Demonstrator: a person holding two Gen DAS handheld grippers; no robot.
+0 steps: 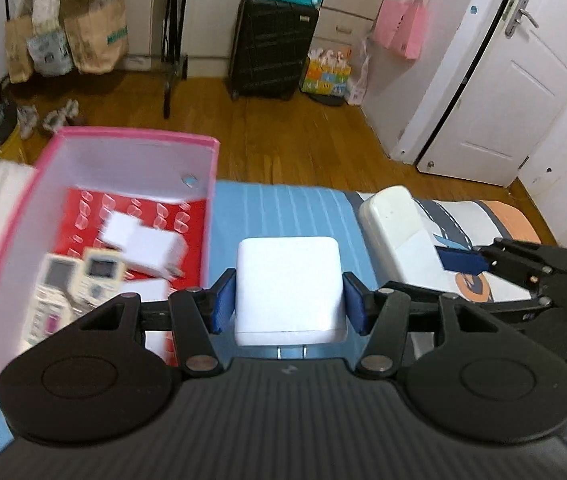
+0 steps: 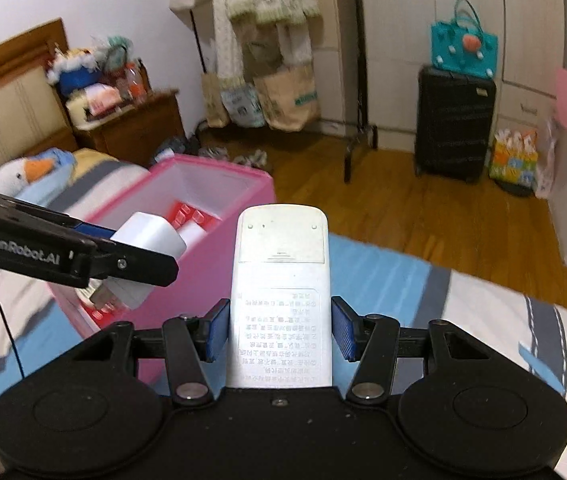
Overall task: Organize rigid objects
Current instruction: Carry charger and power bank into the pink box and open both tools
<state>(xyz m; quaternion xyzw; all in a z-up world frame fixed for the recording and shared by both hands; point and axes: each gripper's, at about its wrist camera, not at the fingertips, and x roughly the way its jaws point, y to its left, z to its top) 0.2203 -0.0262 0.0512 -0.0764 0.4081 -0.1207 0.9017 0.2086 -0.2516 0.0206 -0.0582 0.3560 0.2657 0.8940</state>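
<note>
In the left wrist view my left gripper (image 1: 289, 300) is shut on a white square charger (image 1: 287, 280), its blue pads pressing both sides, above the blue bedding. To its left lies an open pink box (image 1: 135, 134) with a red lining, holding two remotes (image 1: 83, 276) and white adapters (image 1: 143, 240). In the right wrist view my right gripper (image 2: 279, 328) is shut on a long white remote (image 2: 279, 272), label side up. The left gripper (image 2: 131, 252) with the charger (image 2: 151, 236) hangs just in front of the pink box (image 2: 243, 172). The right gripper (image 1: 455, 260) and its remote (image 1: 395, 224) show at the right.
The bed (image 2: 483, 320) has blue, white and grey covers and a stuffed goose (image 2: 23, 172) near the headboard. On the wooden floor (image 1: 303, 132) stand a black suitcase (image 1: 271, 48), a clothes rack with bags (image 2: 267, 92) and a nightstand (image 2: 131, 128). White doors (image 1: 523, 80) are on the right.
</note>
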